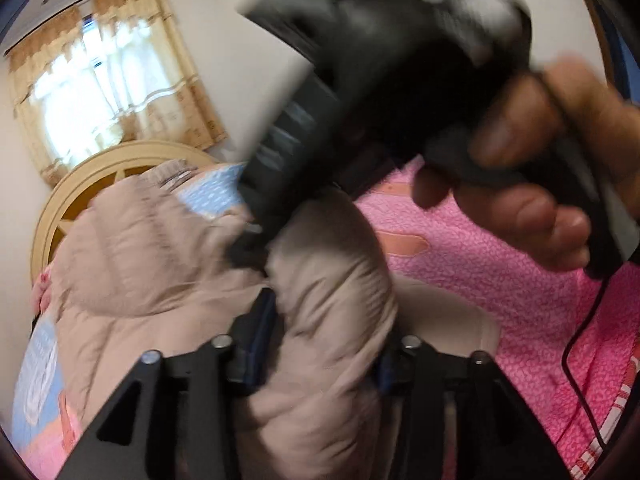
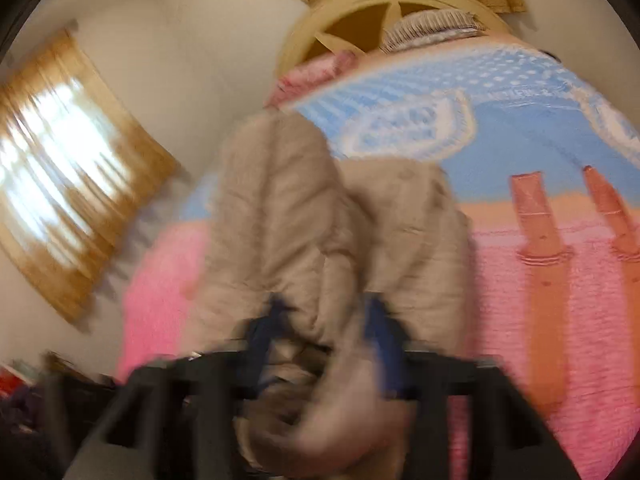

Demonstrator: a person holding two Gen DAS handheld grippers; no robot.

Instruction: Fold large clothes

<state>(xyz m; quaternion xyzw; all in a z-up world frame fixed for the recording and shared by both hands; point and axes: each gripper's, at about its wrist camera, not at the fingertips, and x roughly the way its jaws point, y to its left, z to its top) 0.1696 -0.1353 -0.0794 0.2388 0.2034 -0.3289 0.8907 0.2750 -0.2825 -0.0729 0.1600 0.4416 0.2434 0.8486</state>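
Note:
A beige quilted puffer jacket (image 1: 152, 264) lies on a pink and blue bedspread (image 1: 500, 280). My left gripper (image 1: 324, 320) is shut on a thick fold of the jacket, which bulges between its blue-padded fingers (image 1: 256, 336). The right gripper's black body (image 1: 360, 92), held in a hand, crosses the left wrist view just beyond it, its tip pressed into the jacket. In the right wrist view my right gripper (image 2: 328, 332) is shut on a bunch of the jacket (image 2: 280, 208), which hangs stretched away from it. Both views are motion-blurred.
A round cream headboard (image 1: 80, 184) stands at the far end of the bed, also in the right wrist view (image 2: 360, 4). A curtained window (image 1: 100, 84) is in the wall behind. A black cable (image 1: 580, 340) trails over the bedspread. Dark clutter (image 2: 24, 400) lies beside the bed.

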